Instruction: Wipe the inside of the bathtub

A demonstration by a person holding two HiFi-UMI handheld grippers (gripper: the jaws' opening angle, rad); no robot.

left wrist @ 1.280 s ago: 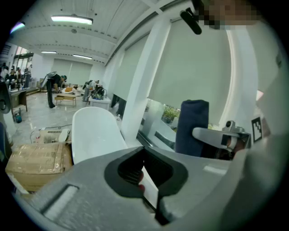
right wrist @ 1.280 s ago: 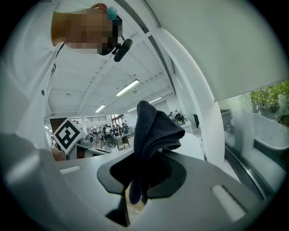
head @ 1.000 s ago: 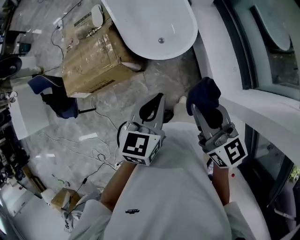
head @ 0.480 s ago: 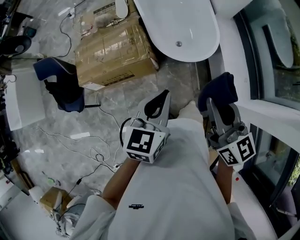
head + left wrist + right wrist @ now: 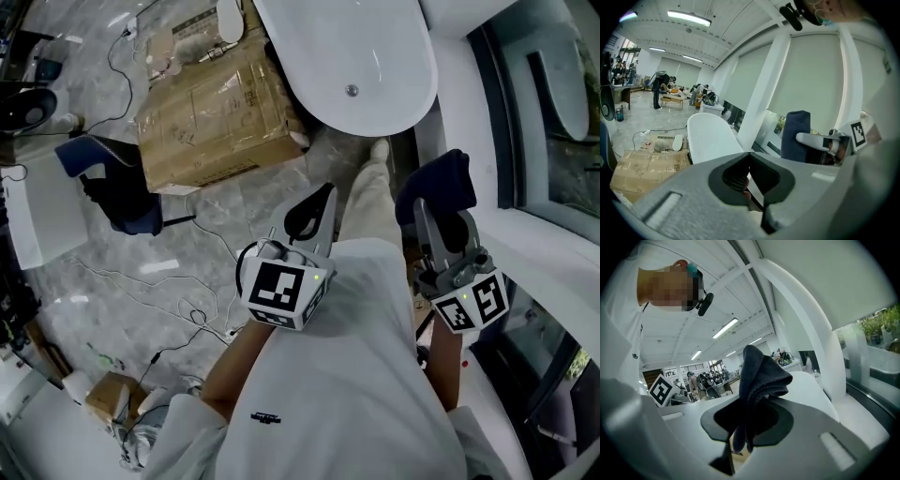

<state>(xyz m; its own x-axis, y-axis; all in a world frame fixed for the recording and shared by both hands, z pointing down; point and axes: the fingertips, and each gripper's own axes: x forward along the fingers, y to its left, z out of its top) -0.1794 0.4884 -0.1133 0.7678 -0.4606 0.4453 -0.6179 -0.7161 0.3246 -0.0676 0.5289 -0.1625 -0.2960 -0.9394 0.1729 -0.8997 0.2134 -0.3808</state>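
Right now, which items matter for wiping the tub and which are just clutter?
Job:
- bathtub
- dark cloth, clamped in the right tool
- left tool, shut and empty

Clutter:
- cardboard box
- blue chair
- floor cables
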